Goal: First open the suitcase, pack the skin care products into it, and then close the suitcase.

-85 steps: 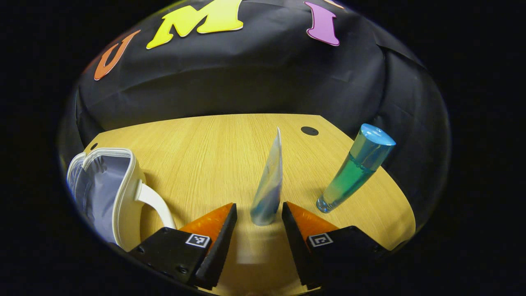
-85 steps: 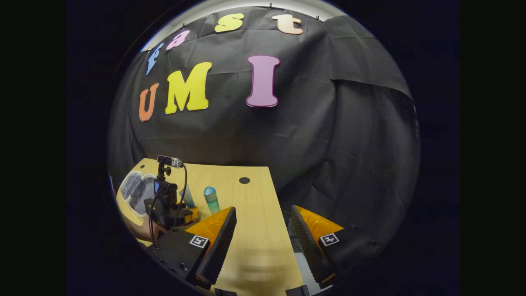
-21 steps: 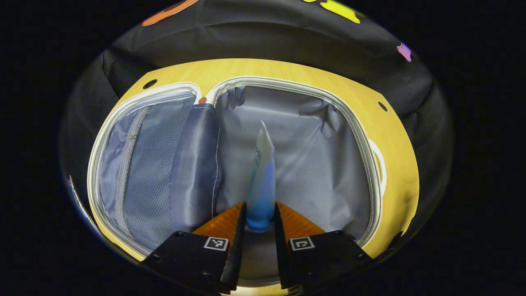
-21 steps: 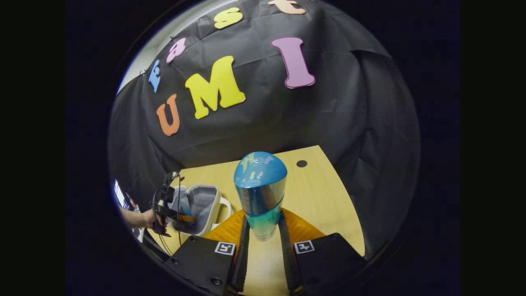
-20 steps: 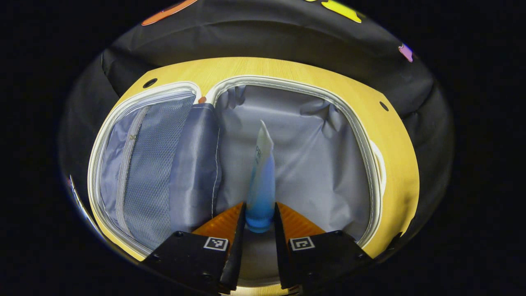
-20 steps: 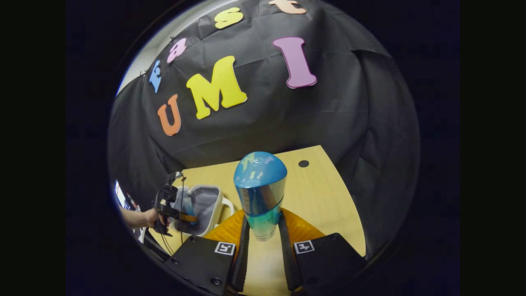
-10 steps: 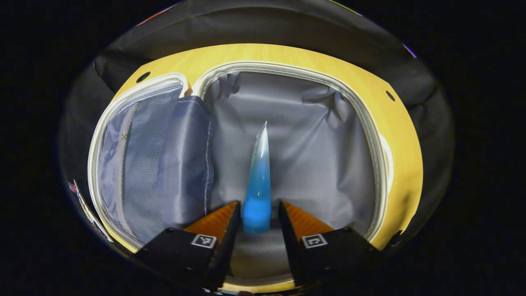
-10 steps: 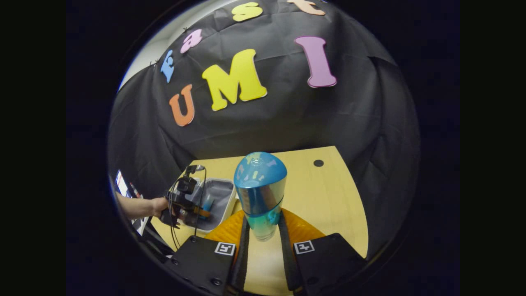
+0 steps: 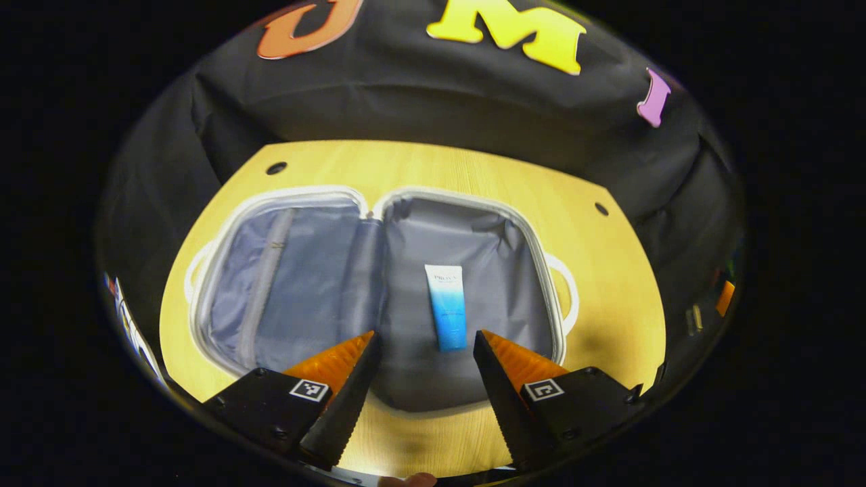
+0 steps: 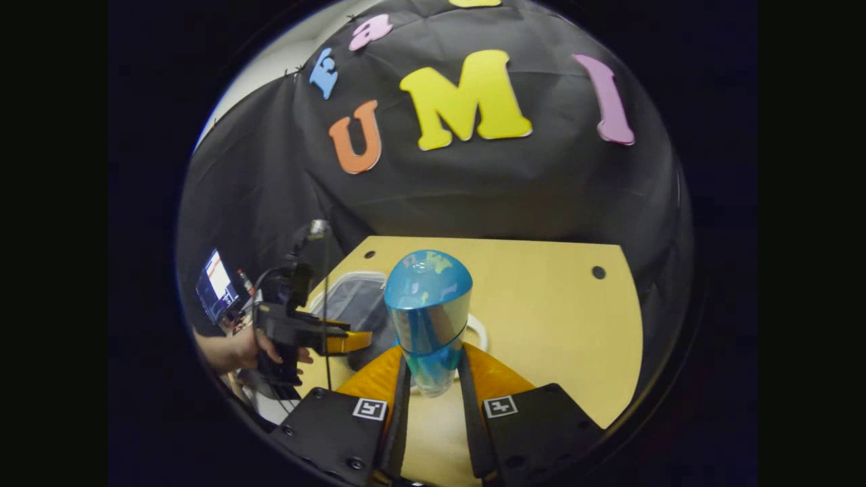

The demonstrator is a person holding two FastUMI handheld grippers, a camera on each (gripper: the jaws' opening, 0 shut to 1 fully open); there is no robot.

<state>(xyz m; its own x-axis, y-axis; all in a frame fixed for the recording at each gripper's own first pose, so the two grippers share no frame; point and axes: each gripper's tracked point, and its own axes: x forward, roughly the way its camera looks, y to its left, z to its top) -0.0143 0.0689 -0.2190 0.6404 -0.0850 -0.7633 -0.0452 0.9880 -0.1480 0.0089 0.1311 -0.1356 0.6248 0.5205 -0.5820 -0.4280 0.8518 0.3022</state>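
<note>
1. Looking through the left gripper view, the suitcase (image 9: pixel 555 318) lies open flat in the middle of the frame, on the wooden table (image 9: pixel 609 270). It is open so things can go in.
2. A small blue and white tube (image 9: pixel 446 306) lies flat in the right half of the suitcase, just above the left gripper (image 9: pixel 423 345). Its fingers are spread wide with nothing between them. I think it let go on purpose.
3. In the right gripper view, the right gripper (image 10: pixel 431 379) sits at the bottom middle. Its fingers are narrow and press both sides of a blue bottle (image 10: pixel 427 318), which stands upright, probably so it will not slip.
4. At the lower left, a hand (image 10: pixel 237 352) holds the left gripper above the suitcase. The bottle likely goes in next.
</note>
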